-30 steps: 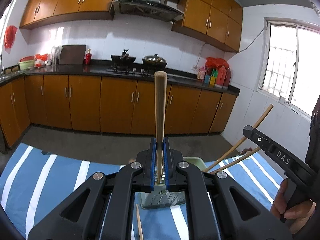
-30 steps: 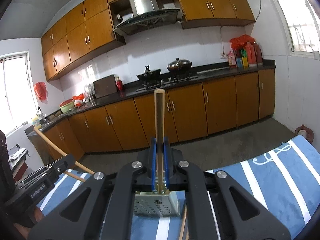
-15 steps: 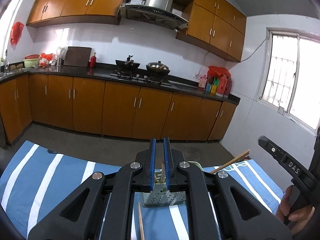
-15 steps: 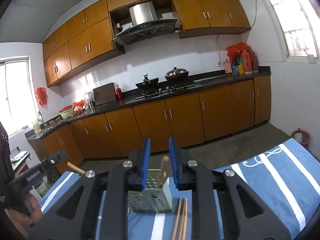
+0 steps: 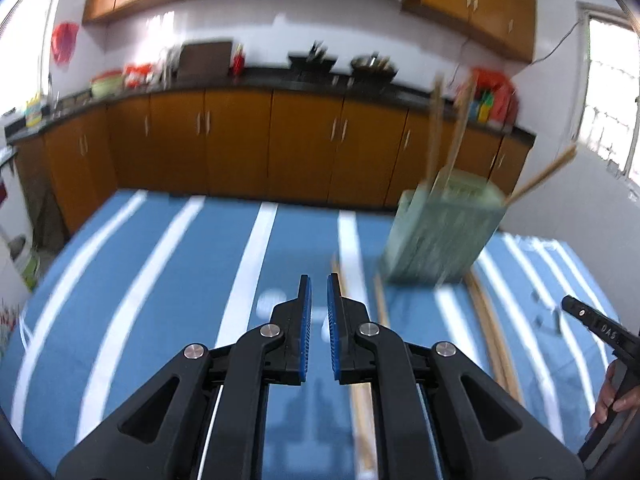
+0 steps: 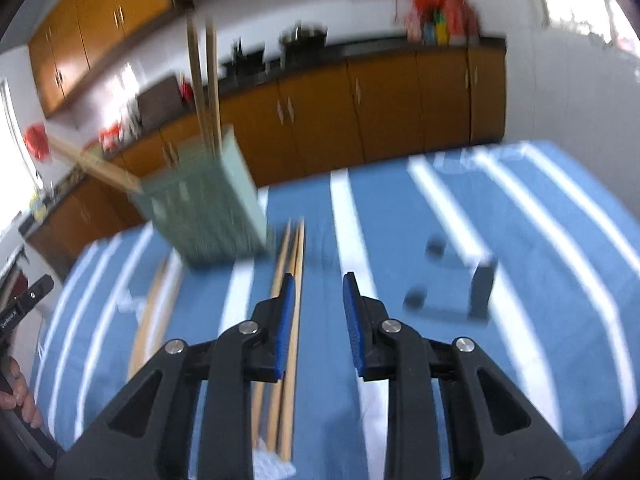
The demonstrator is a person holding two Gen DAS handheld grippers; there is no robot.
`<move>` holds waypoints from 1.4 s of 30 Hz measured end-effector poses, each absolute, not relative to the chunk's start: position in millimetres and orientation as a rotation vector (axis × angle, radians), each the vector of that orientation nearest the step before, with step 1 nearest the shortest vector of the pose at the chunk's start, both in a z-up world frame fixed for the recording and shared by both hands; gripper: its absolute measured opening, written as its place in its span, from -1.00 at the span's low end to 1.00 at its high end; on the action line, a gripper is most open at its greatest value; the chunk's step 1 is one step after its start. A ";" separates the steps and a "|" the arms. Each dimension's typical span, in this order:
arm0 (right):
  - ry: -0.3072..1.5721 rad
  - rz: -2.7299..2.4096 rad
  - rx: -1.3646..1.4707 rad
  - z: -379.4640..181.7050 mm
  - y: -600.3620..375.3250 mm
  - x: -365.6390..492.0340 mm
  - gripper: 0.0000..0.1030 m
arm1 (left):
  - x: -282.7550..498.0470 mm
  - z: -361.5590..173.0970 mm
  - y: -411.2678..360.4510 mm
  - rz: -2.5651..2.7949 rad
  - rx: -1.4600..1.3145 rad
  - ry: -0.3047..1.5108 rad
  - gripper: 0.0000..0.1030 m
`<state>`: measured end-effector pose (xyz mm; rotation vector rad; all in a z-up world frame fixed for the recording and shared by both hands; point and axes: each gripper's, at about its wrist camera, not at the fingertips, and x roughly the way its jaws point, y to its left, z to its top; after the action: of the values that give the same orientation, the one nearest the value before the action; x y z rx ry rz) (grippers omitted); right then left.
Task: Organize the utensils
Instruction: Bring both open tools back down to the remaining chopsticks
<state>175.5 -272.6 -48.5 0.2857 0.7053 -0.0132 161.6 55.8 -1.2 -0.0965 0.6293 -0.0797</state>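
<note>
The left gripper (image 5: pixel 318 328) has its blue pads drawn almost together with only a thin slit between them and nothing caught there; it hangs low over the blue and white striped cloth (image 5: pixel 160 280) at the lower centre of its frame. The right gripper (image 6: pixel 318 320) stands parted with a clear gap, its jaws having just been opening, and no thing sits between the pads; its left pad overlaps loose wooden chopsticks (image 6: pixel 290 320) lying lengthwise on the cloth just left of centre. Another chopstick lies further left on the cloth. Beyond the fingers, in the upper left of the right view and upper right of the left view, the pale green perforated utensil holder (image 6: pixel 208 204) stands on the cloth with several chopsticks poking out of its top, some upright, one leaning outward. Everything is motion-blurred. Wooden kitchen cabinets (image 5: pixel 240 140) fill the background.
</note>
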 end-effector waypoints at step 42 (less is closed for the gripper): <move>0.866 -0.136 0.223 -110.0 -269.7 194.0 -0.84 | 168.0 -86.0 10.6 -0.227 -0.060 0.902 -0.83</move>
<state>194.0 -269.7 -110.0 0.2231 0.8663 -0.1360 168.0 10.6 -86.0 -0.0602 0.9017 -0.2269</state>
